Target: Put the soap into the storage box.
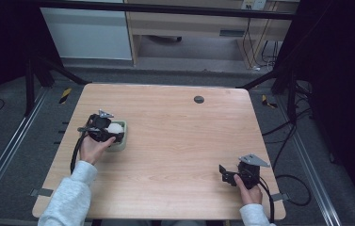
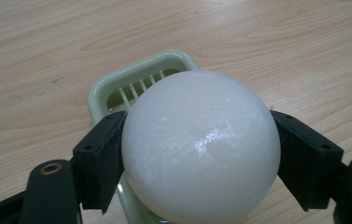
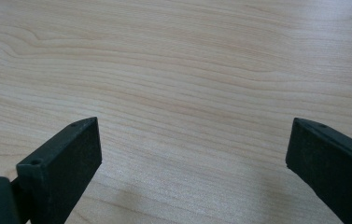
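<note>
The left gripper (image 2: 199, 154) clamps a white egg (image 2: 200, 144) between its jaws, just above a pale green slotted tray (image 2: 138, 79) lying beyond and beneath them. The right gripper (image 3: 194, 154) gapes wide over bare wooden table (image 3: 187, 70). No writing is legible.

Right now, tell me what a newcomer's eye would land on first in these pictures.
First, the white egg, clamped between the left gripper's black jaws, just above a pale green slicer tray at the wooden table's left side. Next, the right gripper, jaws wide open over bare wood near the front right corner.
</note>
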A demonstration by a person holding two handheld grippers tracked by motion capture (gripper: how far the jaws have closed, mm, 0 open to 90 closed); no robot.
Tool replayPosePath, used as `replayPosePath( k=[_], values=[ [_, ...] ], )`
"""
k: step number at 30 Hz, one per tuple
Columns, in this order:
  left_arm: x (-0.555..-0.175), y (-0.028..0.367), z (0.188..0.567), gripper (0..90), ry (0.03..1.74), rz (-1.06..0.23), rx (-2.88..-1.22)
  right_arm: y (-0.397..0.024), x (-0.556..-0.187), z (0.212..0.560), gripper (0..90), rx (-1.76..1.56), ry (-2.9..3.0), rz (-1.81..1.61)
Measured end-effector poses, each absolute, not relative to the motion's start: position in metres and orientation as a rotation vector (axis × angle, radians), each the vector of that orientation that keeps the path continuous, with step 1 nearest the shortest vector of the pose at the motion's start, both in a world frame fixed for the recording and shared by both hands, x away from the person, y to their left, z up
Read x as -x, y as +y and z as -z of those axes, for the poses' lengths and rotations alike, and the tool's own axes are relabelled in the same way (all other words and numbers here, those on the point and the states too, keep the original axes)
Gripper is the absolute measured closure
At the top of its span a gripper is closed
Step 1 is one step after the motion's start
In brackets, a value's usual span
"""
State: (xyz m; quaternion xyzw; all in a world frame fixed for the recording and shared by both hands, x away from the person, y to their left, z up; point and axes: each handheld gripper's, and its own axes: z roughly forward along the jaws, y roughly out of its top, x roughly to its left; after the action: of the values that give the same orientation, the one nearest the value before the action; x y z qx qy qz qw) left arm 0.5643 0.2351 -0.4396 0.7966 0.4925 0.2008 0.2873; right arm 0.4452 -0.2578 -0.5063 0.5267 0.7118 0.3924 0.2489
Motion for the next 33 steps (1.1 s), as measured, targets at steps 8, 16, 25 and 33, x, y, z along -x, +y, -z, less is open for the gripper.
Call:
replayPosePath(
  k=[8,16,25,33],
  values=[
    [-0.567,0.236,0.445,23.9,1.331,-0.528,-2.14,-0.258,-0.445,0.506,3.9,-1.433,1.941,-1.067],
    [-0.569,0.235,0.448,23.9,1.338,-0.527,-2.146,-0.257,-0.445,0.506,3.9,-1.438,1.942,-1.069],
    [-0.571,0.238,0.45,23.9,1.356,-0.528,-2.146,-0.257,-0.445,0.506,3.9,-1.439,1.943,-1.069],
    [-0.572,0.237,0.453,23.9,1.355,-0.519,-2.154,-0.257,-0.445,0.506,3.9,-1.44,1.942,-1.068]
  ],
)
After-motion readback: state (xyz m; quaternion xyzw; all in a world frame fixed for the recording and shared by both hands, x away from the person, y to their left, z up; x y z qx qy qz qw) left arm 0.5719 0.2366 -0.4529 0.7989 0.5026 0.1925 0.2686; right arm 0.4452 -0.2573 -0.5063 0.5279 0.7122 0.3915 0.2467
